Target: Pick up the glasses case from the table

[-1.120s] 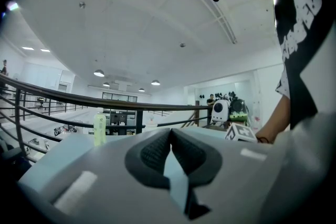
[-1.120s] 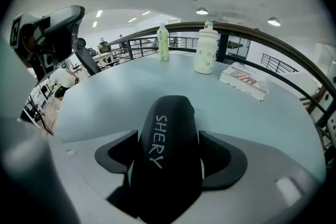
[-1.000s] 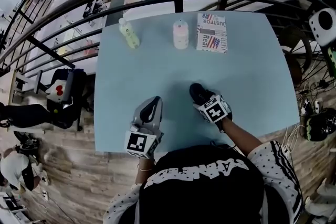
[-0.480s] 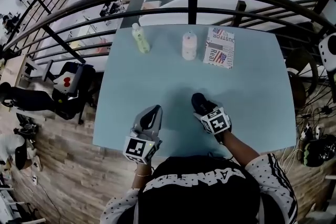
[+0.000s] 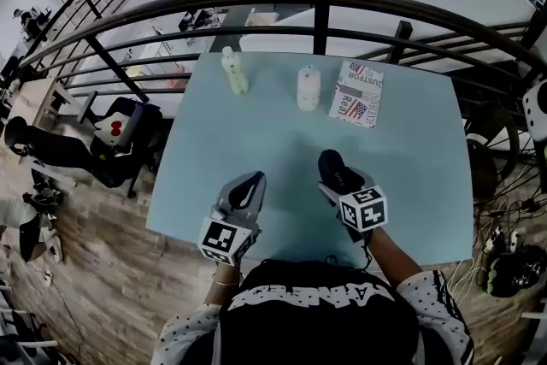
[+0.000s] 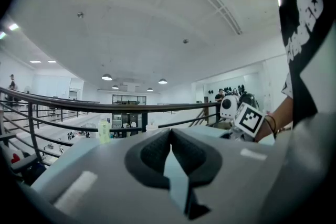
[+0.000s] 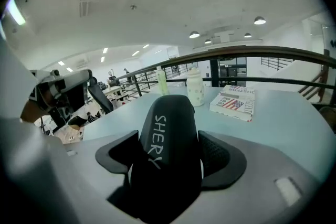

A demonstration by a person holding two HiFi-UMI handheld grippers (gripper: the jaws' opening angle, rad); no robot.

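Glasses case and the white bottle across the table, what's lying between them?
Nothing: in the head view only bare blue table separates the glasses case from the white bottle.

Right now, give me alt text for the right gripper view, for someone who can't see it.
The right gripper has its jaws shut on a black glasses case lettered SHERY, with a pale blue table stretching ahead. Farther along the table stand a green bottle, a white bottle and a flag-printed packet, with a dark railing behind.
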